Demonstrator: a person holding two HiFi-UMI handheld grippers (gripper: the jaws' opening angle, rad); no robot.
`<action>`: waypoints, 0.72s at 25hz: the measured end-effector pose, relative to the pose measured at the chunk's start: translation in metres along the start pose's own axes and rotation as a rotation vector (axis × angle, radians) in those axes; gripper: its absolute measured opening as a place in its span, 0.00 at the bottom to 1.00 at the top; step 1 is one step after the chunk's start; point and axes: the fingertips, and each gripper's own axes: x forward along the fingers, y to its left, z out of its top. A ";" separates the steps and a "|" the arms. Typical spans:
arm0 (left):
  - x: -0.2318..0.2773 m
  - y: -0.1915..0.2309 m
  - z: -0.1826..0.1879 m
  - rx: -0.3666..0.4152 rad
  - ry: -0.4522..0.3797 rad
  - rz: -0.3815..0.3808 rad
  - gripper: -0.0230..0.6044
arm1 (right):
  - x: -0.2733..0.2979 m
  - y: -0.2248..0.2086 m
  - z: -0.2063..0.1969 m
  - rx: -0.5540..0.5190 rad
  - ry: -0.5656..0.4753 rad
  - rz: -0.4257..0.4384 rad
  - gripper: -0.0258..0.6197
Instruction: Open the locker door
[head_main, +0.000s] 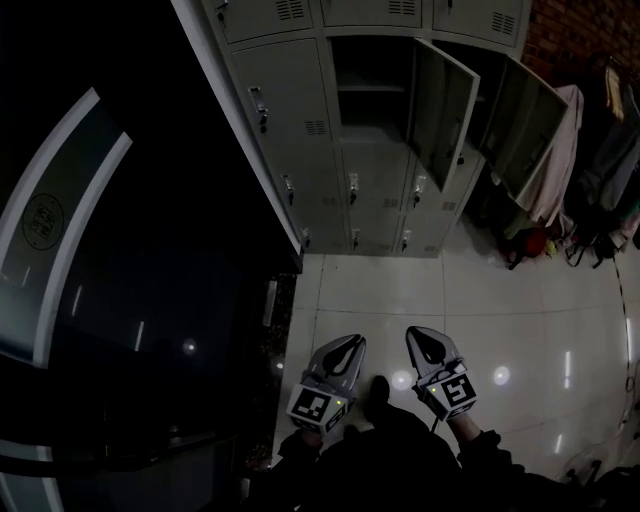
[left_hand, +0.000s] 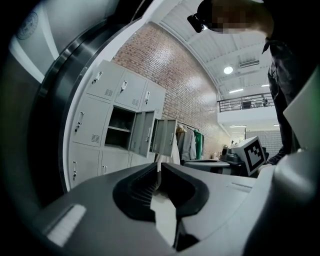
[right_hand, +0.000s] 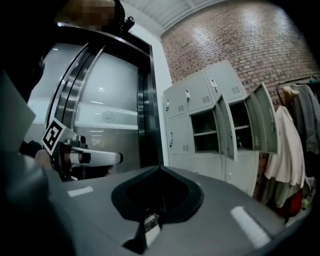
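Though the locker door (head_main: 441, 108) upper centre stands open, left gripper (head_main: 350, 341) and right gripper (head_main: 414, 332) hang low. Fingers (right_hand: 225, 200) clenched, empty.

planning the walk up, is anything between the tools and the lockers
Nothing visible does. Only bare tiled floor lies between the left tool, the right tool and the lockers, where two doors hang open. The hanging coats stand off to the right, out of the path.
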 end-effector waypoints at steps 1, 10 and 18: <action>-0.012 -0.009 -0.007 -0.002 0.002 -0.008 0.09 | -0.014 0.008 -0.005 0.002 0.007 -0.011 0.04; -0.142 -0.086 -0.048 -0.025 -0.017 -0.026 0.09 | -0.133 0.119 -0.017 -0.005 -0.004 -0.047 0.04; -0.199 -0.136 -0.048 -0.032 -0.003 -0.047 0.09 | -0.190 0.171 -0.024 0.003 -0.002 -0.059 0.04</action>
